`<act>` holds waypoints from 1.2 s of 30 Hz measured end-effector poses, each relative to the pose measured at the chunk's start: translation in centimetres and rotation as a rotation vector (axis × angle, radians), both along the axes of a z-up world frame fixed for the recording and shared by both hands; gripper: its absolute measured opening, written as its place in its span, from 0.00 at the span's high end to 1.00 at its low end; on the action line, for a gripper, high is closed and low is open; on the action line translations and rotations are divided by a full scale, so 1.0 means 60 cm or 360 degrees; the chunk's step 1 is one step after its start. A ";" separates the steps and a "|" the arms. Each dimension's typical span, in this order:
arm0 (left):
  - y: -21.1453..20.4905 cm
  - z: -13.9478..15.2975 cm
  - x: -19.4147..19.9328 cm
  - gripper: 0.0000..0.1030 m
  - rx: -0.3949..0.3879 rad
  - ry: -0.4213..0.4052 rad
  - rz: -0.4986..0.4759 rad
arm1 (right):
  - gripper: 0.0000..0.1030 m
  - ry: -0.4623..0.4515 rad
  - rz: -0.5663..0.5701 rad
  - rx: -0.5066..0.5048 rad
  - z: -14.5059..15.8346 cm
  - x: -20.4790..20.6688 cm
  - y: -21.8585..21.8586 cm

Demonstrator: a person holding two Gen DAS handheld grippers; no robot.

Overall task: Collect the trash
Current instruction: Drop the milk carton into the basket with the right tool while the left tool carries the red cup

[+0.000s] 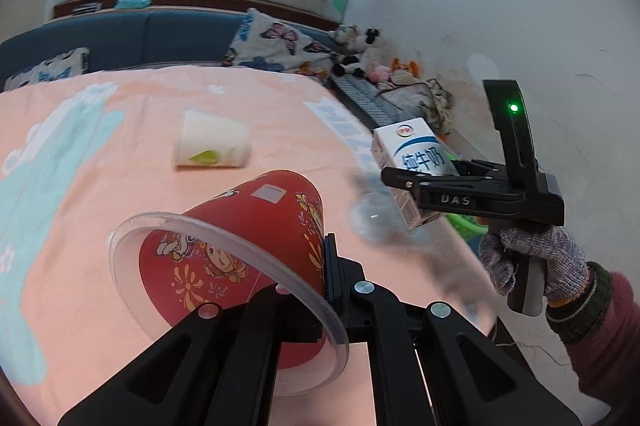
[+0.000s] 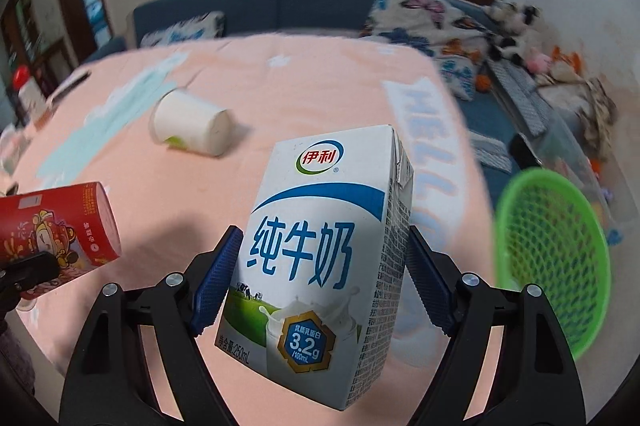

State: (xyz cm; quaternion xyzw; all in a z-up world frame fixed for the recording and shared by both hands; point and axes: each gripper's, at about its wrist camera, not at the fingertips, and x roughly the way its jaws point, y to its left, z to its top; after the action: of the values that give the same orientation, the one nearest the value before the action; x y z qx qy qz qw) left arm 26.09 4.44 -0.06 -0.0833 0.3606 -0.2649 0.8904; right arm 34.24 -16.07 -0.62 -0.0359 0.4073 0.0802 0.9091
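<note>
My left gripper (image 1: 316, 290) is shut on a red noodle cup (image 1: 248, 246) with a clear rim, held tilted above the pink tablecloth; the cup also shows in the right wrist view (image 2: 60, 226). My right gripper (image 2: 320, 286) is shut on a white and blue milk carton (image 2: 324, 258), held above the table's right side; it shows in the left wrist view (image 1: 416, 162) too. A white paper cup (image 1: 212, 144) lies on its side mid-table, also in the right wrist view (image 2: 192, 126). A clear plastic piece (image 1: 372, 218) lies blurred near the right edge.
A green mesh basket (image 2: 552, 266) sits past the table's right edge. A blue sofa (image 2: 280, 6) with butterfly cushions and plush toys lies behind the table. A red-capped bottle (image 2: 24, 90) stands at the far left. A white wall is at the right.
</note>
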 end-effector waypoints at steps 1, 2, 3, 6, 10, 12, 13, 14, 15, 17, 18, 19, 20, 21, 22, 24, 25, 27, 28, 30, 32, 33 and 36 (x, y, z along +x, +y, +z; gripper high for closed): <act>-0.012 0.004 0.003 0.98 -0.0002 -0.0001 -0.0020 | 0.22 -0.0006 -0.0044 0.0023 0.003 -0.004 -0.030; -0.032 0.009 0.007 0.98 0.0001 -0.0007 -0.0049 | 0.22 -0.0007 -0.0083 0.0036 0.005 -0.008 -0.055; -0.045 0.014 0.010 0.98 0.0004 -0.0011 -0.0072 | 0.22 -0.0008 -0.0120 0.0047 0.006 -0.012 -0.076; -0.098 0.026 0.019 0.98 0.0026 -0.0031 -0.0150 | 0.22 0.0002 -0.0243 0.0096 0.006 -0.021 -0.158; -0.166 0.041 0.040 0.98 0.0025 -0.0034 -0.0238 | 0.22 0.0006 -0.0354 0.0124 -0.003 -0.036 -0.239; -0.201 0.047 0.055 0.98 0.0017 -0.0025 -0.0281 | 0.22 0.0014 -0.0387 0.0138 -0.010 -0.038 -0.268; -0.217 0.048 0.061 0.98 0.0014 -0.0018 -0.0300 | 0.22 0.0018 -0.0403 0.0149 -0.015 -0.039 -0.285; -0.238 0.050 0.069 0.98 0.0014 -0.0011 -0.0329 | 0.22 0.0018 -0.0421 0.0152 -0.020 -0.041 -0.298; -0.254 0.053 0.074 0.98 0.0021 -0.0009 -0.0346 | 0.22 0.0019 -0.0437 0.0152 -0.022 -0.037 -0.312; -0.284 0.054 0.082 0.98 0.0041 -0.0009 -0.0383 | 0.22 0.0027 -0.0470 0.0172 -0.031 -0.038 -0.339; -0.302 0.056 0.087 0.98 0.0055 -0.0012 -0.0404 | 0.22 0.0031 -0.0485 0.0184 -0.035 -0.037 -0.349; -0.317 0.057 0.092 0.98 0.0066 -0.0014 -0.0419 | 0.22 0.0040 -0.0504 0.0205 -0.040 -0.035 -0.363; -0.335 0.058 0.099 0.98 0.0075 -0.0013 -0.0438 | 0.22 0.0048 -0.0517 0.0225 -0.043 -0.033 -0.373; -0.347 0.057 0.104 0.98 0.0079 -0.0011 -0.0452 | 0.21 0.0060 -0.0531 0.0254 -0.049 -0.031 -0.386; -0.356 0.057 0.105 0.98 0.0084 -0.0009 -0.0461 | 0.21 0.0065 -0.0542 0.0267 -0.051 -0.029 -0.393; -0.382 0.056 0.116 0.98 0.0097 -0.0004 -0.0486 | 0.21 0.0073 -0.0566 0.0288 -0.057 -0.028 -0.407; -0.389 0.055 0.118 0.98 0.0099 0.0000 -0.0494 | 0.21 0.0083 -0.0571 0.0308 -0.059 -0.027 -0.414; -0.411 0.051 0.126 0.98 0.0113 0.0013 -0.0516 | 0.20 0.0084 -0.0575 0.0328 -0.061 -0.028 -0.421; -0.420 0.048 0.128 0.98 0.0123 0.0018 -0.0526 | 0.19 0.0078 -0.0571 0.0334 -0.061 -0.030 -0.425; -0.438 0.044 0.130 0.98 0.0140 0.0025 -0.0545 | 0.16 0.0063 -0.0571 0.0334 -0.060 -0.033 -0.430; -0.452 0.041 0.134 0.98 0.0146 0.0035 -0.0558 | 0.16 0.0049 -0.0589 0.0328 -0.059 -0.037 -0.435; -0.460 0.040 0.137 0.98 0.0144 0.0042 -0.0568 | 0.16 0.0048 -0.0587 0.0335 -0.059 -0.039 -0.441; -0.487 0.035 0.147 0.98 0.0158 0.0061 -0.0594 | 0.16 0.0030 -0.0596 0.0328 -0.052 -0.059 -0.452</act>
State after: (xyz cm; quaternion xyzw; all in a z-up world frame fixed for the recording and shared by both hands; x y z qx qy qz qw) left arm 34.94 -24.77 2.02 0.0240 0.3993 -0.4056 0.8219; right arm 30.69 -43.21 -3.76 0.1344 0.4050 -0.0486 0.9031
